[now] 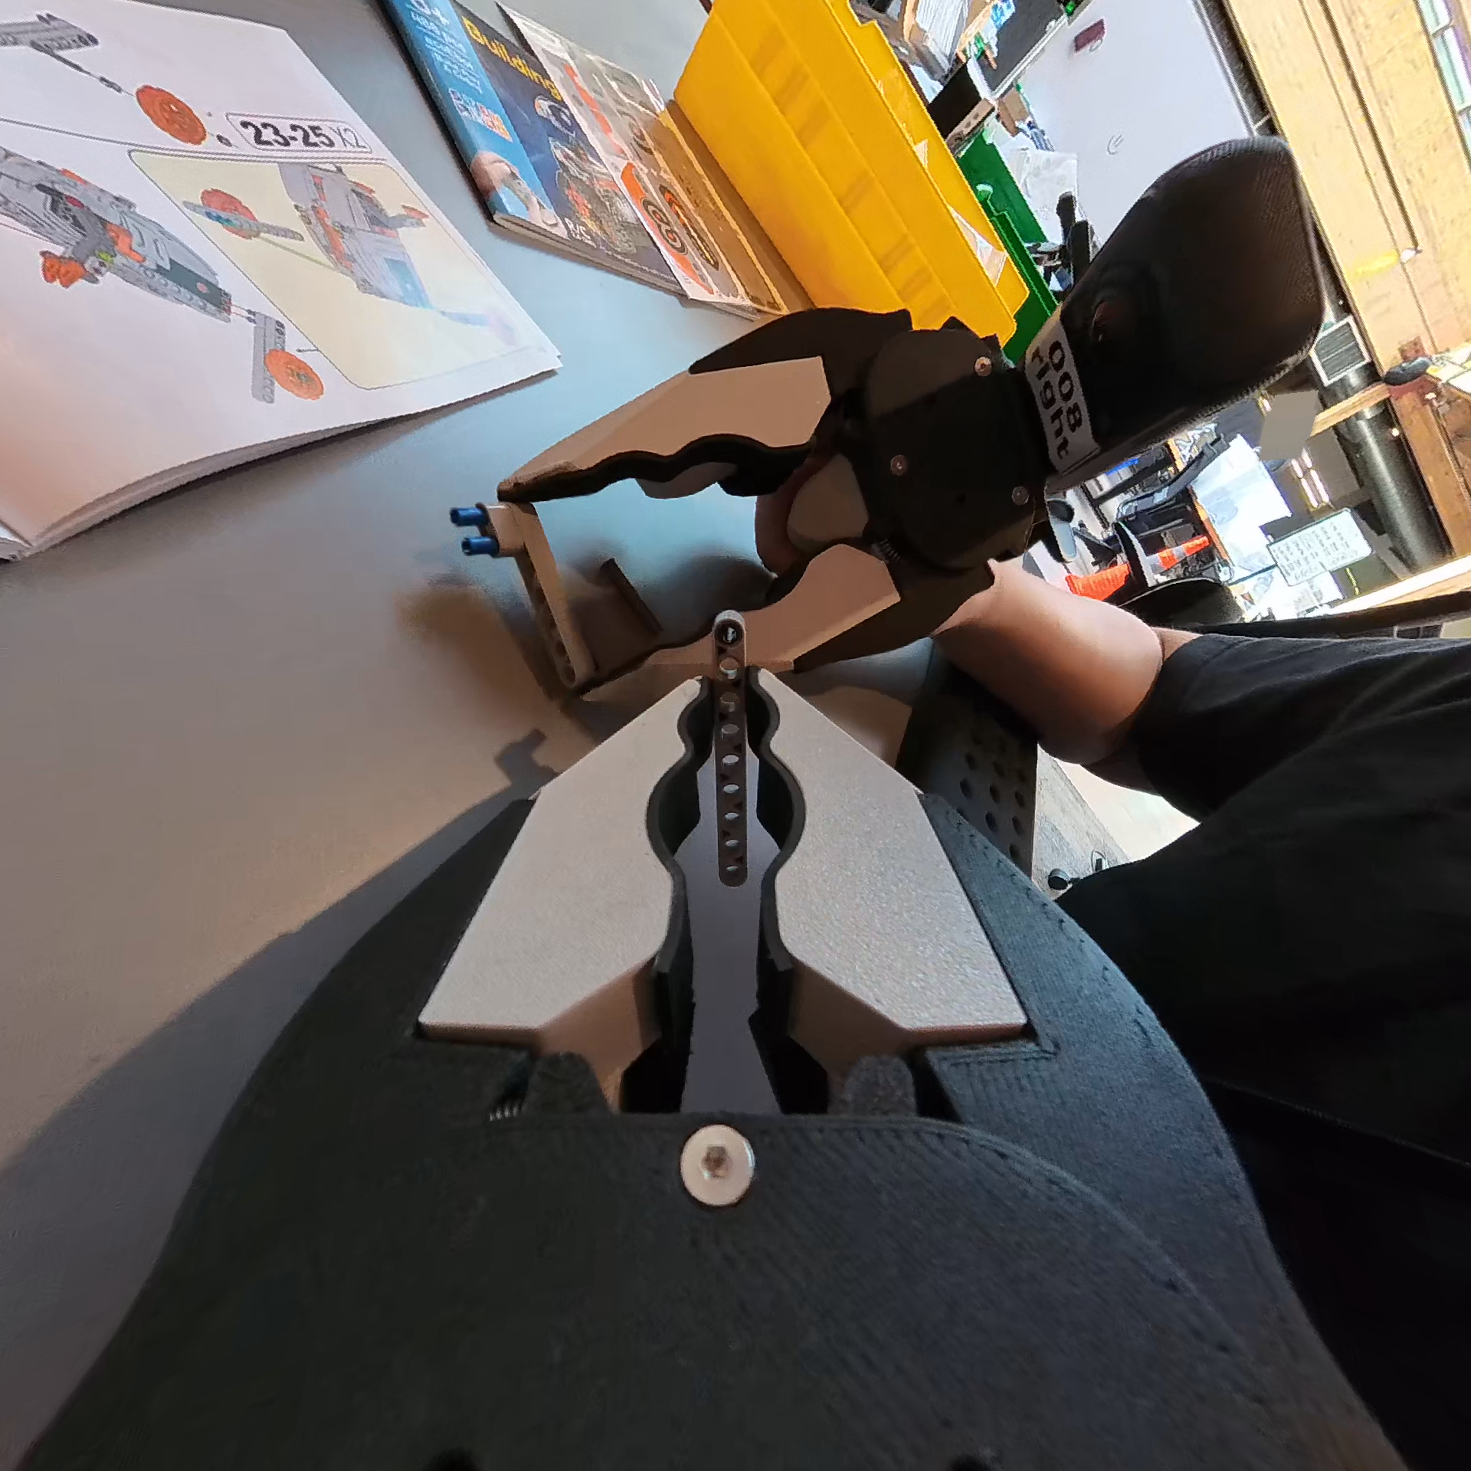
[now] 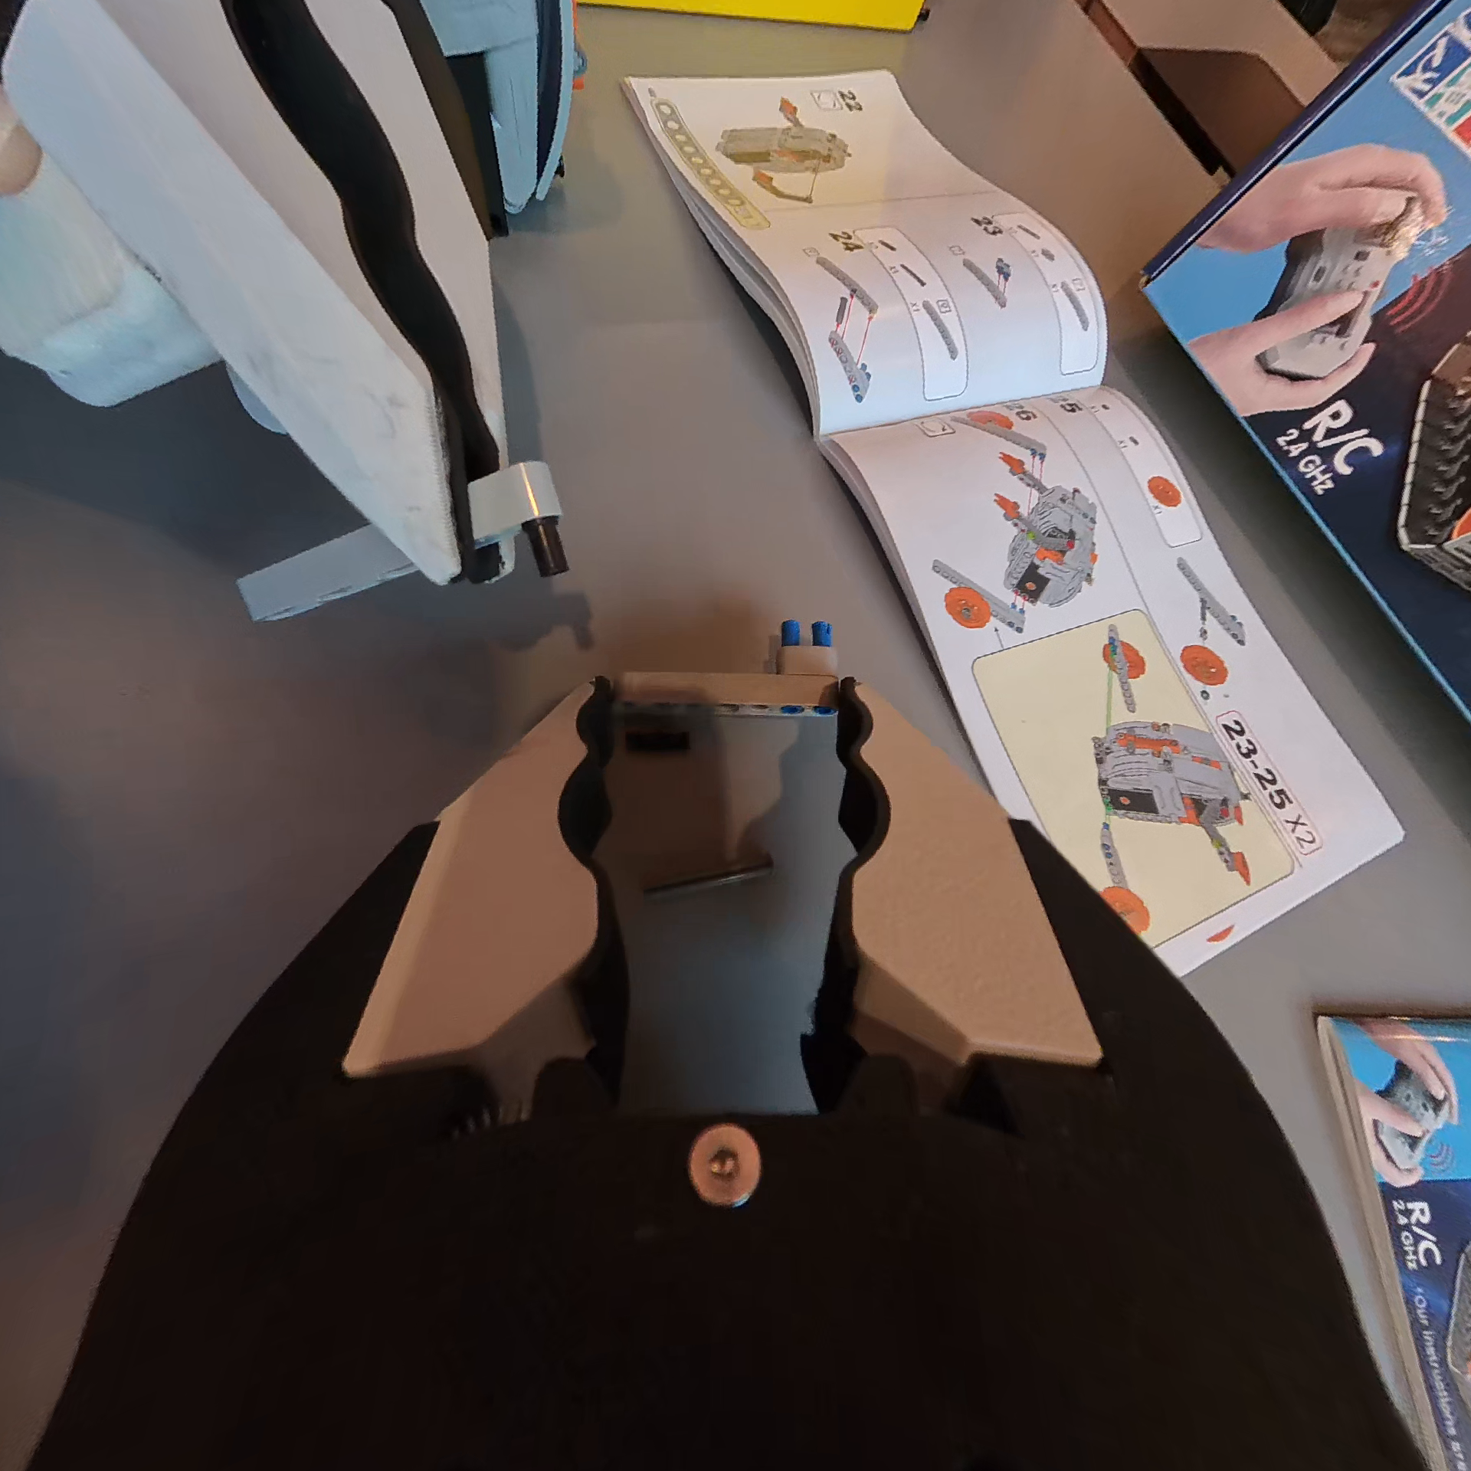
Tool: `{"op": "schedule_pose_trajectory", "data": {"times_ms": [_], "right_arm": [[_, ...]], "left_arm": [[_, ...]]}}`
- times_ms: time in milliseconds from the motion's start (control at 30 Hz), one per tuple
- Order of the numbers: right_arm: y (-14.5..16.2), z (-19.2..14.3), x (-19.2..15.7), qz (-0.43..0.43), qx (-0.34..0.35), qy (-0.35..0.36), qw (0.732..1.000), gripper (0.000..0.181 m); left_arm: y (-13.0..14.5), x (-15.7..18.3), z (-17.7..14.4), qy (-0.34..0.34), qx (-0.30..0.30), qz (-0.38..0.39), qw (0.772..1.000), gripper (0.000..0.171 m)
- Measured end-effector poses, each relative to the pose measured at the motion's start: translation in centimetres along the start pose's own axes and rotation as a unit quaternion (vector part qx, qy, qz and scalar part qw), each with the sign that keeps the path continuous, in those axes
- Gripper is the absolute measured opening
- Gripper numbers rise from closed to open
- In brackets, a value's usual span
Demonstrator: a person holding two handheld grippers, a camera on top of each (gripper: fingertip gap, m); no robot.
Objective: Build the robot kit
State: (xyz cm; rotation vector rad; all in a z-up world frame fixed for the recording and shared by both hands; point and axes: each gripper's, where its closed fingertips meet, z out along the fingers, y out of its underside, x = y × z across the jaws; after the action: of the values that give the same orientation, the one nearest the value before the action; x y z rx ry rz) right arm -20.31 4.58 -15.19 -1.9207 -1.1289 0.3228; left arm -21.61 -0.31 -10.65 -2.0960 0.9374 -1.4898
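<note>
My left gripper (image 1: pixel 728 684) is shut on a grey holed beam (image 1: pixel 731 796) that runs along the jaws, with a black pin (image 1: pixel 728 633) at its tip. In the right wrist view this gripper (image 2: pixel 477 557) comes in from the upper left with the beam end (image 2: pixel 513 493) and pin (image 2: pixel 549 549) poking out. My right gripper (image 2: pixel 720 708) clamps a second grey beam (image 2: pixel 740 708) lengthwise between its fingertips, with two blue pins (image 2: pixel 808 633) at one end. In the left wrist view the right gripper (image 1: pixel 549 589) holds that beam (image 1: pixel 557 613) near the table. The two beams are close but apart.
An open instruction booklet (image 2: pixel 1035 557) lies on the grey table (image 2: pixel 239 796), also in the left wrist view (image 1: pixel 239 239). A blue product box (image 2: pixel 1353 318), a small booklet (image 2: pixel 1401 1194) and a yellow bin (image 1: pixel 836 159) lie around. A thin dark rod (image 2: pixel 708 875) lies under the right gripper. My hands' fingertips stand some 7 cm from each other.
</note>
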Motion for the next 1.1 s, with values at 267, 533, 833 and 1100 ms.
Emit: {"op": "schedule_pose_trajectory", "data": {"times_ms": [267,533,833,1100], "right_arm": [[-1.4,-0.6,0.8,-0.015,0.045,0.015,0.999,0.055],[-2.6,-1.1,0.7,-0.055,0.086,0.018,0.995,0.055],[-4.5,-2.8,-0.2,-0.118,0.139,0.015,0.983,0.054],[-5.1,-4.6,-0.7,-0.172,0.173,0.005,0.97,0.055]], "left_arm": [[-0.2,1.8,0.3,0.036,0.005,0.036,0.999,0.005],[-1.4,3.0,-0.4,0.06,0.041,0.056,0.996,0.005],[-2.1,1.9,-1.0,0.039,0.056,0.028,0.997,0.005],[-2.5,1.1,-1.4,0.026,0.072,0.009,0.997,0.005]]}}
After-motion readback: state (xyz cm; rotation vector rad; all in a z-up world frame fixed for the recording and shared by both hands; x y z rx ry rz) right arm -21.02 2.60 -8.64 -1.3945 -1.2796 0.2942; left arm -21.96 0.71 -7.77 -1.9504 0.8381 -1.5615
